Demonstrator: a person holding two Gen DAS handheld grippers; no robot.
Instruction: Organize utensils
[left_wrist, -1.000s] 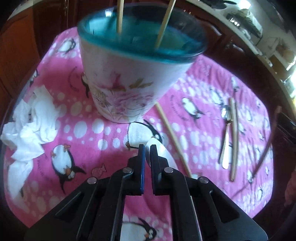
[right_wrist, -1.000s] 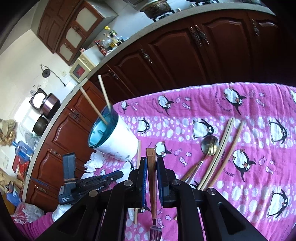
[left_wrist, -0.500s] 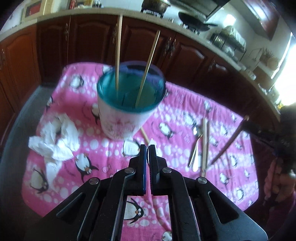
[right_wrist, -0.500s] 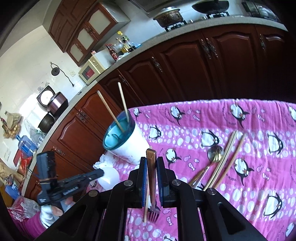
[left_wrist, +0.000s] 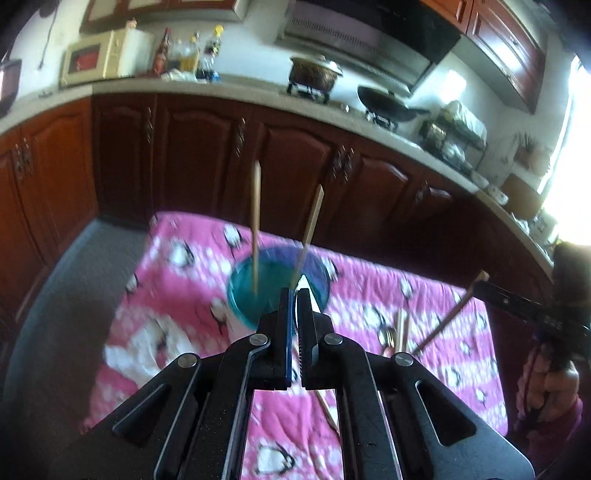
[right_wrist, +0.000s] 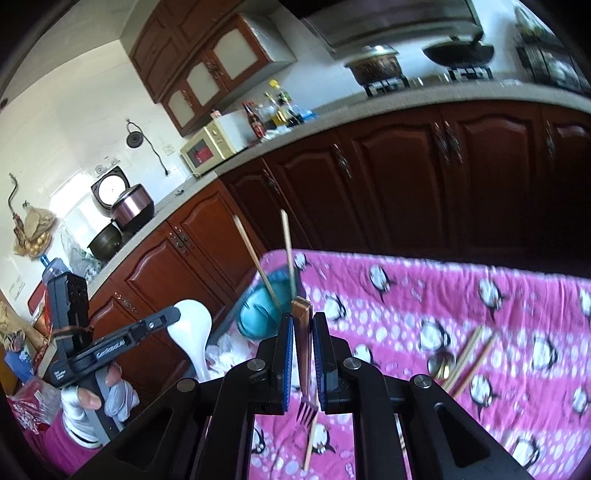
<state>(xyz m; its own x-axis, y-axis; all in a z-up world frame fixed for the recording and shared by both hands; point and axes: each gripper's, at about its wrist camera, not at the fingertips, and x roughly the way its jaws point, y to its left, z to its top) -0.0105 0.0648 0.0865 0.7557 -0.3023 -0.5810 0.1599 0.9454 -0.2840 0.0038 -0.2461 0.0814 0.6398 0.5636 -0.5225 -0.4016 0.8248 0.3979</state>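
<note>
Lifting higher: both tools (left_wrist: 294, 295) (right_wrist: 303, 321) raised above cup (left_wrist: 258, 291).

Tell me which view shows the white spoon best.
Right wrist view: the white spoon shows its whole bowl, clamped in the left gripper. Left wrist view shows only a white sliver between the fingers.

The left gripper (left_wrist: 294, 295) is held above the cup (left_wrist: 258, 288), aimed down at its blue rim, with its jaws closed on the thin white spoon (right_wrist: 194, 332). In the right wrist view it is seen left of the cup, gripped by a gloved hand (right_wrist: 92, 398). The right gripper (right_wrist: 303, 321) is raised on the near side of the cup, its jaws clamped on the fork (right_wrist: 304, 354), whose handle points toward the cup and whose tines point back.
</note>
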